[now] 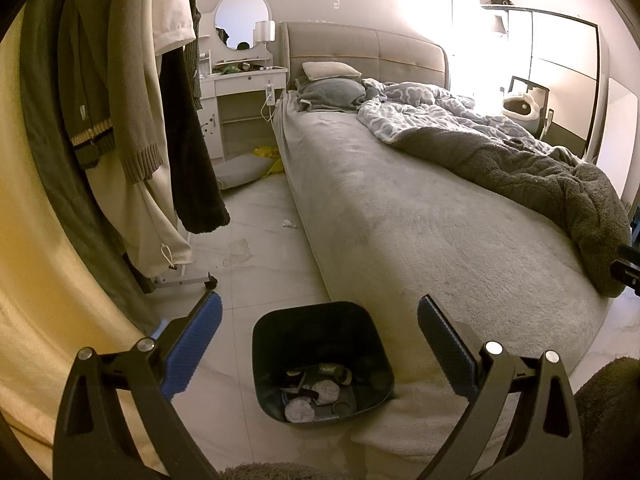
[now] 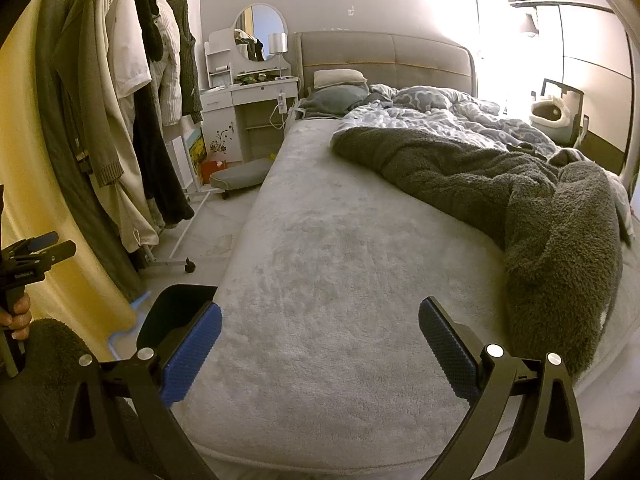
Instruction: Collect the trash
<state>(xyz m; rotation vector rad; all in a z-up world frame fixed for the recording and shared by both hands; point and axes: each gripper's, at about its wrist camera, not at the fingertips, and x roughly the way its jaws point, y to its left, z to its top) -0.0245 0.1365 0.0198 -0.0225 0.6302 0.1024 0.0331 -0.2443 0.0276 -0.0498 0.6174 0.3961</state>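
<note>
Black plastic is what sits lowest in my left wrist view: the trash bin [image 1: 322, 360] stands on the pale tiled floor [image 1: 256, 248] at lower centre, just beside the foot corner of the bed [image 1: 420, 232]. Inside it lie crumpled white wads and a few dark round bits. My left gripper [image 1: 319, 346] hangs above the bin with its blue pads spread wide and nothing between them. Further up the floor, in the middle of that frame near the bed's side, a small crumpled white scrap [image 1: 289, 223] lies alone, and a fainter clear wrapper [image 1: 239, 249] lies closer to the clothes rack [image 1: 132, 120] at the left.

My right gripper [image 2: 320, 350] is also spread wide and empty, held over the light grey bed cover. The bin's rim shows at lower left of that view, partly behind my left pad. A dark fleece blanket [image 2: 540, 220] is heaped across the right half of the bed. At the far left edge, my left hand [image 2: 18, 316] grips the other tool's handle.
</note>
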